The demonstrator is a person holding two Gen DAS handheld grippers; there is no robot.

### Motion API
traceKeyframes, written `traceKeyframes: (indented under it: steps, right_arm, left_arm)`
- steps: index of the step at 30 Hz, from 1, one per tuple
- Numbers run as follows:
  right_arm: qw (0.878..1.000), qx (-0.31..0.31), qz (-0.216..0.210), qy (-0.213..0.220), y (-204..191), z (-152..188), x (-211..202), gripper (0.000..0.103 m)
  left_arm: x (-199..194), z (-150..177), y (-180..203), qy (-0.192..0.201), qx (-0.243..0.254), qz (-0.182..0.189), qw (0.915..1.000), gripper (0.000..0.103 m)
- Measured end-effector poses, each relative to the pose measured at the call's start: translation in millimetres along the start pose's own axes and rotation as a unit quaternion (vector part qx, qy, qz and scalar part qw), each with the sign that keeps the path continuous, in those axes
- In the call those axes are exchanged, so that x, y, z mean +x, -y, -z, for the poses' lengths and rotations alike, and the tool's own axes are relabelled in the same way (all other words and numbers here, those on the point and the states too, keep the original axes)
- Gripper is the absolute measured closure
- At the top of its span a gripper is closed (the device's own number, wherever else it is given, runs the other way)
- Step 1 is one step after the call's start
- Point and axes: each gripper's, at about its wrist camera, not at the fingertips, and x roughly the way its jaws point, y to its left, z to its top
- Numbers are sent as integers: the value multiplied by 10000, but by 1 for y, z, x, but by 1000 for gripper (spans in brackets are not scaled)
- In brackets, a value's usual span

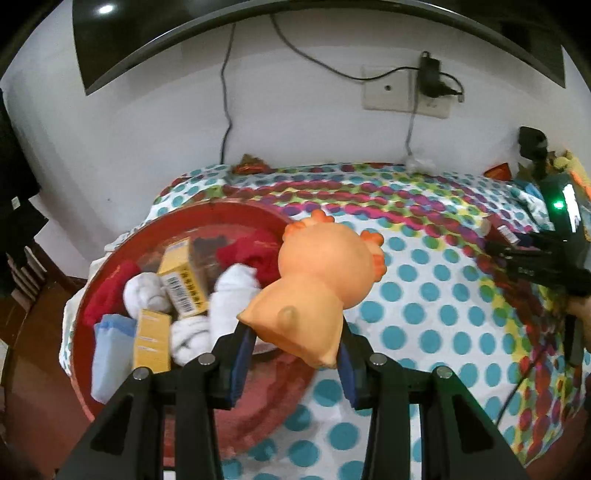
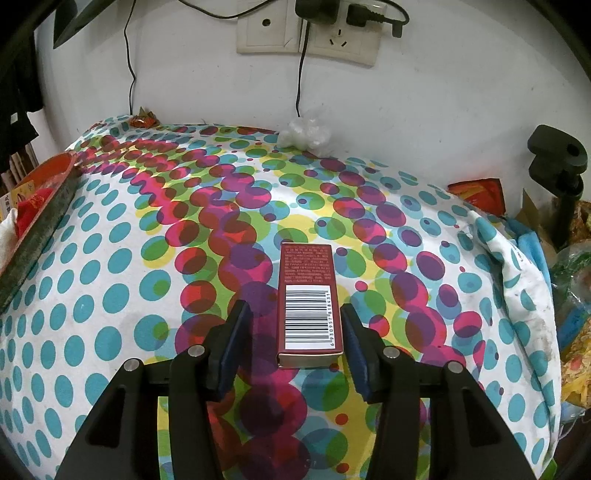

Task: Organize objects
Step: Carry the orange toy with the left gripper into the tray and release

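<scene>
Left gripper (image 1: pixel 295 356): low centre of the left wrist view, its blue-padded fingers (image 1: pixel 242 363) clamped on the base of an orange toy.
Orange toy (image 1: pixel 325 273): a soft rubber figure with a round head and small fins, held tilted above the near rim of the red basin, its head pointing toward the upper right of the frame.
Red basin (image 1: pixel 258 402): fills the left half of the left wrist view, resting on the dotted cloth; in the right wrist view only a piece of its rim (image 2: pixel 40 218) shows at the left edge.
Basin contents: two yellow boxes (image 1: pixel 183 282), white rolled socks (image 1: pixel 231 295), red cloth (image 1: pixel 258 254) and a pale blue folded piece (image 1: pixel 110 354), heaped together on the left side of the basin.
Right gripper (image 2: pixel 295 347): low centre of the right wrist view, jaws spread apart with one finger on either side of the maroon box; a gap shows on the left side, and on the right I cannot tell whether the pad touches. In the left wrist view it appears at the right edge (image 1: pixel 535 262).
Maroon box (image 2: pixel 308 302): lies flat on the cloth, barcode face up, its long side running away from the camera, centre of the frame.
Dotted cloth (image 2: pixel 110 295): white with teal, red, purple and green spots, covering the whole surface.
Wall sockets (image 2: pixel 306 33): top centre of the right wrist view, with plugs and black cables.
White plastic wad (image 2: pixel 304 134): at the far edge of the cloth against the wall.
</scene>
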Motion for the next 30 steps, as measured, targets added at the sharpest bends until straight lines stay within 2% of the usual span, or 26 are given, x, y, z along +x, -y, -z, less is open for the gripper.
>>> traceKeyframes:
  steps: [14, 27, 30]
  right_arm:
    - [9999, -85, 110, 25, -2, 2, 0, 56]
    - [9995, -193, 264, 54, 0, 2, -1, 56]
    - [9993, -214, 297, 60, -2, 2, -1, 56]
  left_arm:
    - [29, 7, -71, -349, -417, -294, 9981, 61]
    - [40, 10, -94, -345, -628, -105, 9974, 59]
    - [39, 11, -100, -352, -727, -3, 9967, 55]
